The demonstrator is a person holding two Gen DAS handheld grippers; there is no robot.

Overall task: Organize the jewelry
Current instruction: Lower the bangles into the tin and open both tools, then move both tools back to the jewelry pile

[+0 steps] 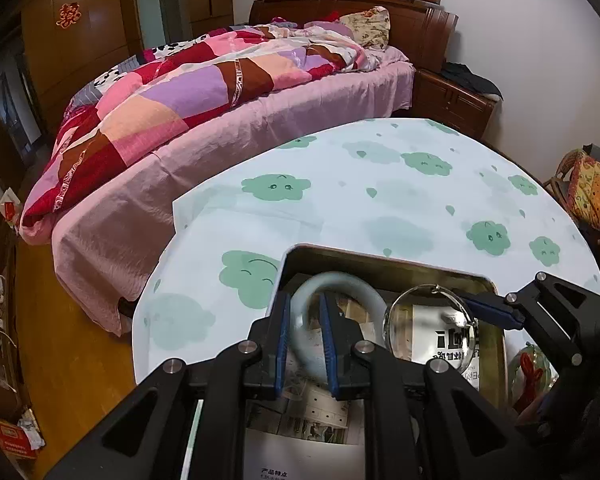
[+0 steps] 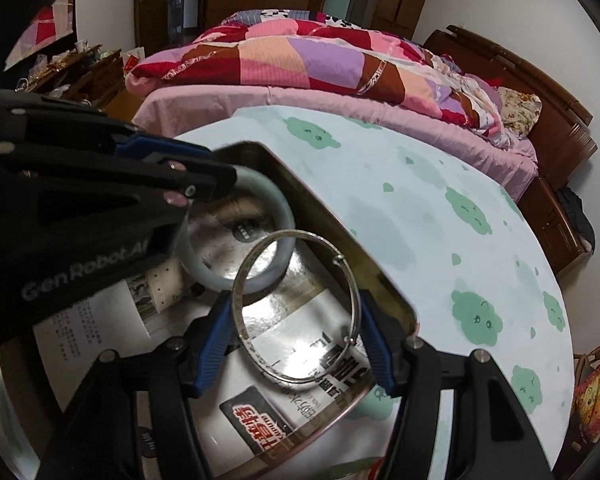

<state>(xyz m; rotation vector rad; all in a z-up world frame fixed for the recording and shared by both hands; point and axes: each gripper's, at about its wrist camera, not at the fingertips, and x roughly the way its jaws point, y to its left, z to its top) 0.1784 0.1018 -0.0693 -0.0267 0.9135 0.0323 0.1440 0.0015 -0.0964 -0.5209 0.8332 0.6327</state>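
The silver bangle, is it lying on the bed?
No, the silver bangle sits between the fingers of the right gripper, over the metal tin on the table, not on the bed.

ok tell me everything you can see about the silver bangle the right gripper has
The silver bangle is a thin, shiny metal-looking wire hoop with small wound sliding knots on its far and right sides. It sits spanned between the right gripper's blue ribbed fingers, which press its outer edges, over the open metal tin lined with printed papers. It looks tilted rather than flat. Beyond it, overlapping in view, is the pale jade-like bangle held by the left gripper.
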